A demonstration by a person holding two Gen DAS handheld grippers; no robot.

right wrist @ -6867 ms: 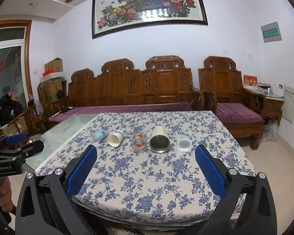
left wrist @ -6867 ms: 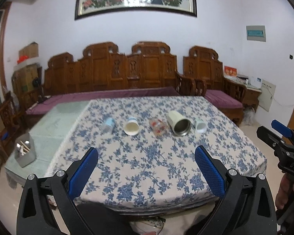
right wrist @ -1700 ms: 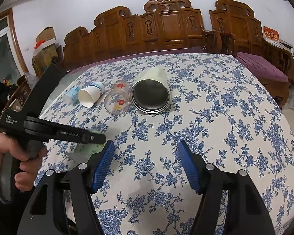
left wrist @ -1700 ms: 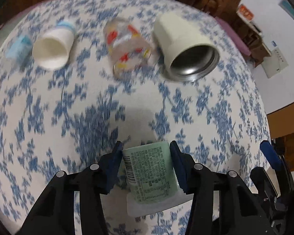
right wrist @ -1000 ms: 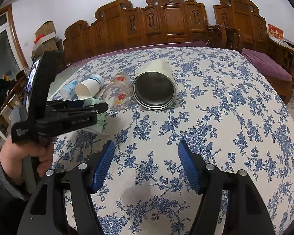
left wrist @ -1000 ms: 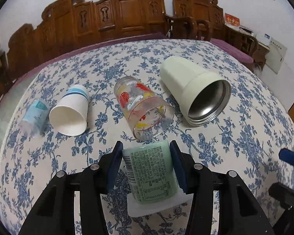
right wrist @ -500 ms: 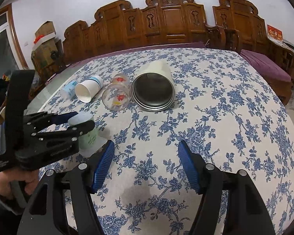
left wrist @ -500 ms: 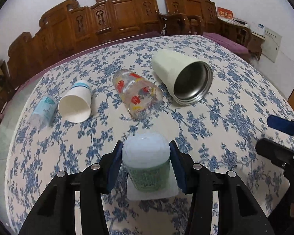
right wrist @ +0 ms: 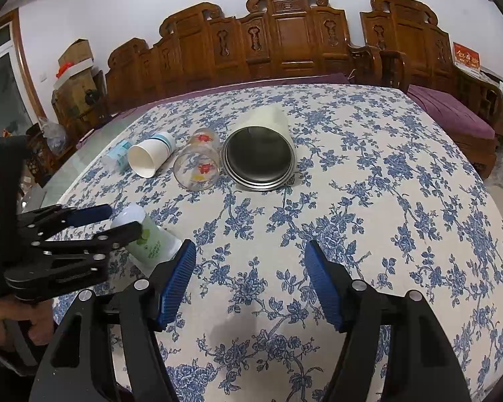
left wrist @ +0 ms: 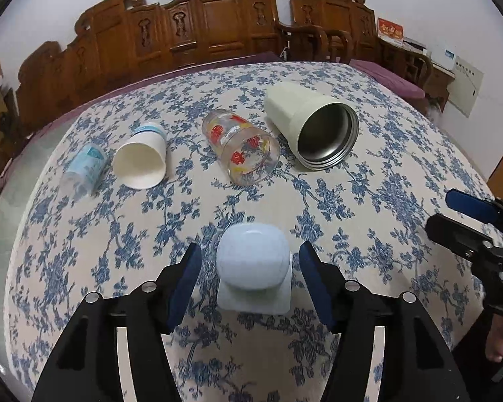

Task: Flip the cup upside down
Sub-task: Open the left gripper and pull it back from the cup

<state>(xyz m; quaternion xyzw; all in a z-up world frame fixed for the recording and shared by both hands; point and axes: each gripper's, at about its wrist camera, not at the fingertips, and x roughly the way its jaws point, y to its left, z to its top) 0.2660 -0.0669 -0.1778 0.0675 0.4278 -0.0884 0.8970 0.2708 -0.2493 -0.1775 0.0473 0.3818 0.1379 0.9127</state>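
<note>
A small green-labelled plastic cup stands upside down on the floral tablecloth, its pale base up and its square rim flat on the cloth. My left gripper is open, its blue pads apart on either side of the cup without touching it. The cup also shows in the right wrist view, partly behind the left gripper. My right gripper is open and empty over the cloth, to the right of the cup.
Several vessels lie on their sides in a row farther back: a small clear bottle, a white paper cup, a printed glass and a cream steel-lined tumbler. A carved wooden bench stands behind the table.
My left gripper turned the green cup base-up, set it on the cloth and opened its jaws around it. The right gripper has barely moved.
</note>
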